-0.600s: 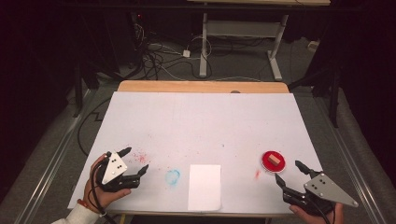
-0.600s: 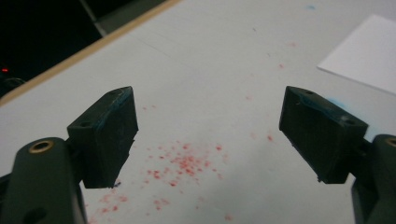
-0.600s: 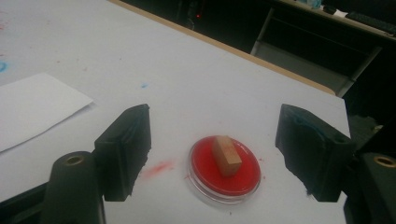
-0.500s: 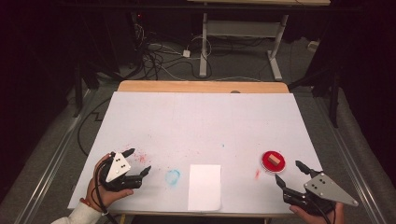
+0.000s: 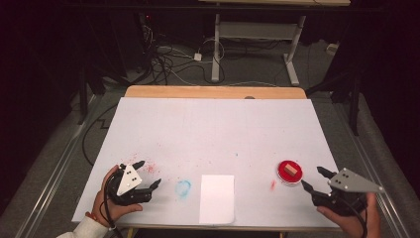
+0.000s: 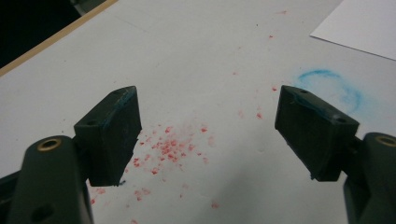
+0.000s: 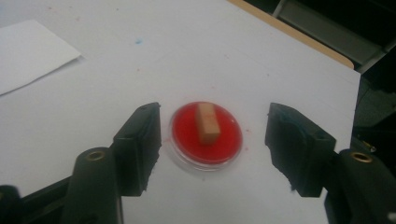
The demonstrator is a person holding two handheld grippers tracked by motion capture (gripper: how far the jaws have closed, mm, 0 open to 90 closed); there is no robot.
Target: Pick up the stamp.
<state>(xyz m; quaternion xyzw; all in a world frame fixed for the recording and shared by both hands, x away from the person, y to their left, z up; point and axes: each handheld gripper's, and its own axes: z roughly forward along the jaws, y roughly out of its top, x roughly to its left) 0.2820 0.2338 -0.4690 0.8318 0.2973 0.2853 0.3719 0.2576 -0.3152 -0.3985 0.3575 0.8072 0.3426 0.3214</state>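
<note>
A round red dish (image 5: 286, 174) with a small wooden block (image 5: 292, 170) lying in it sits at the front right of the white table cover (image 5: 218, 134). My right gripper (image 5: 311, 177) is just to the right of the dish, open and empty. In the right gripper view the dish (image 7: 187, 140) and block (image 7: 208, 122) lie ahead, framed by the jaws of the gripper (image 7: 217, 140), with no contact. My left gripper (image 5: 150, 172) is open at the front left over red specks (image 5: 150, 168). The left gripper view shows this gripper (image 6: 210, 121) empty above the specks (image 6: 168, 149).
A blank white paper sheet (image 5: 217, 198) lies at the front middle, also seen in the left gripper view (image 6: 359, 23) and the right gripper view (image 7: 28, 51). A faint blue ring smudge (image 5: 183, 187) (image 6: 334, 86) is left of it. The table's wooden far edge (image 5: 213, 91) borders cables on the floor.
My left gripper has edged slightly to the right. The right gripper, dish and paper have stayed put.
</note>
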